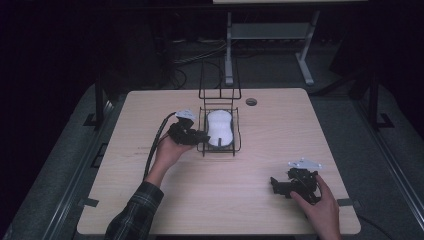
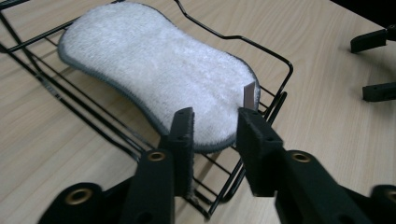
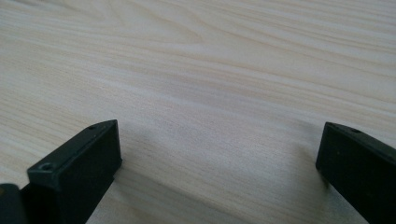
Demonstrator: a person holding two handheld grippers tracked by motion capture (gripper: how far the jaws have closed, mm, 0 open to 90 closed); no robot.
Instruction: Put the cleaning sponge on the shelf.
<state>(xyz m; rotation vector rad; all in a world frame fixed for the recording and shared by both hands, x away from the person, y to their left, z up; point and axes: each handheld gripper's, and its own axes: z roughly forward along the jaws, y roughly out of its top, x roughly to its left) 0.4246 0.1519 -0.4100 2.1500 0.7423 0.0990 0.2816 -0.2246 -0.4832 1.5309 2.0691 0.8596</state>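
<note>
Left gripper [image 1: 202, 135] parted at the wire basket [image 1: 235, 131]; right gripper [image 1: 273, 185] spread wide over bare table [image 1: 150, 210].

I read the left gripper's jaws as slightly apart, poised at the near end of the white sponge pad [image 2: 154, 65], with no pad pressing on it. The sponge pad lies flat inside the wire basket at table centre. My right gripper rests well apart, near the right front corner.

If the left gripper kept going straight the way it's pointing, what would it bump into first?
Probably the white sponge lying in the black wire basket. The left gripper points at the sponge's near end with its fingers apart; whether they'd catch the basket's wire first is hard to tell.
</note>
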